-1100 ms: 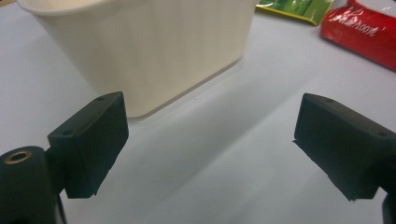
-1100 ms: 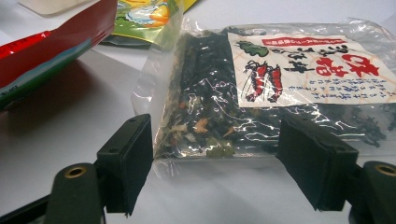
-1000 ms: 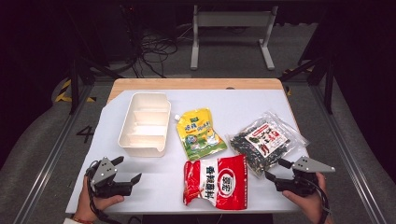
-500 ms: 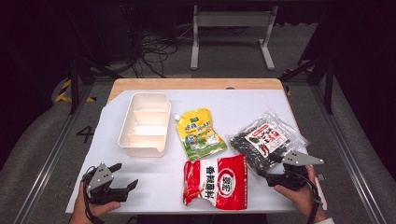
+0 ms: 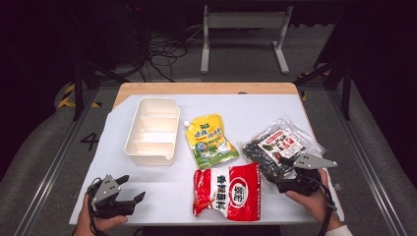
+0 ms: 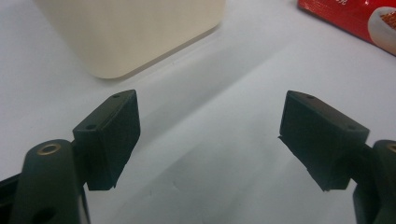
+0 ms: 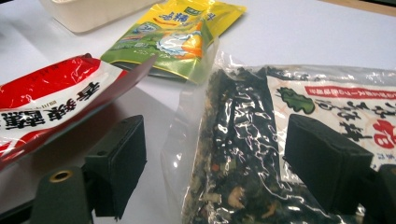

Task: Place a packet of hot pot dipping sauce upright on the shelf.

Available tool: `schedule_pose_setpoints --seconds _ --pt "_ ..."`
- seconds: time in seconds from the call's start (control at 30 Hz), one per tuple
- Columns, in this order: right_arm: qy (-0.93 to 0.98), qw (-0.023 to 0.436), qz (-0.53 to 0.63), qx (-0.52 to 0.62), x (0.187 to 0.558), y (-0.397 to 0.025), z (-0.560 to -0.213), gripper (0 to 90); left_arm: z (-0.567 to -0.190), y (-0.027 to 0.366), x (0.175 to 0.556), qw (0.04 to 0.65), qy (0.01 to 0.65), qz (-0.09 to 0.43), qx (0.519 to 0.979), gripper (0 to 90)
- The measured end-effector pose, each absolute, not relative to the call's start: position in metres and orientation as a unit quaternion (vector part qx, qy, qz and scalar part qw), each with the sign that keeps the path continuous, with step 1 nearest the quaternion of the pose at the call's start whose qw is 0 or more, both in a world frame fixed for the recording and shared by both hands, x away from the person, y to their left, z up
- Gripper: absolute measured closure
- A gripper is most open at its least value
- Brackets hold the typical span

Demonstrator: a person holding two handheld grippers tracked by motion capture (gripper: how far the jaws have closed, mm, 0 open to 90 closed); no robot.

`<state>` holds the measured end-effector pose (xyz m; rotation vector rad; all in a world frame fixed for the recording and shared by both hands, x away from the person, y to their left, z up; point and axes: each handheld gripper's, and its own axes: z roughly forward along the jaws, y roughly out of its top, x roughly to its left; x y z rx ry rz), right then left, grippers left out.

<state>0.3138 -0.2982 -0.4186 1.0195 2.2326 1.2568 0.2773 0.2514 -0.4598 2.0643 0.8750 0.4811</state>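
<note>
While both grippers rest low at the near edge, the cream plastic tray sits left of centre in the high view: oblong, rounded corners, cross walls making compartments, nothing visible in them. Its smooth outer wall shows at the upper left of the left gripper view.

Clear crinkled bag of dark dried seaweed mix, right of centre in the high view; white label with red print. Glossy film, dark flaky contents with pale bits. In the right gripper view the bag's near end lies between the two black jaws, spread wide on either side of it, the right-hand jaw over the label; whether the pads touch the film I cannot tell. Right gripper at the bag's near corner, held by a hand, grey three-cornered plate on top.

Left gripper at lower left of the high view, jaws apart over bare white tabletop, well apart from the tray.

Red snack bag, glossy, lower centre, flat, just beside the seaweed bag. Yellow-green spouted pouch, centre, flat, between tray and seaweed bag.
</note>
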Motion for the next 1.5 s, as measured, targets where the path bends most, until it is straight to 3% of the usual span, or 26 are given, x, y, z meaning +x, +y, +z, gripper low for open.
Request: schedule_pose_setpoints --seconds 0.2,0.43,0.7,1.23,1.5 --pt "0.8 0.17 0.455 0.354 0.32 -0.293 -0.408 18.0 -0.46 0.247 0.279 0.407 0.346 0.19 0.824 21.7" --pt "0.808 0.158 0.454 0.341 0.334 -0.285 -0.398 26.7 -0.459 0.24 0.285 0.407 0.335 0.185 0.829 21.7" --pt "0.808 0.148 0.462 0.335 0.349 -0.271 -0.39 26.3 -0.458 0.237 0.287 0.406 0.329 0.18 0.833 21.2" --pt "0.808 0.154 0.454 0.343 0.365 -0.251 -0.384 25.6 -0.458 0.232 0.29 0.404 0.319 0.173 0.84 21.0" --pt "0.798 0.164 0.459 0.355 0.353 -0.262 -0.381 25.3 -0.458 0.226 0.289 0.399 0.307 0.166 0.848 20.8"
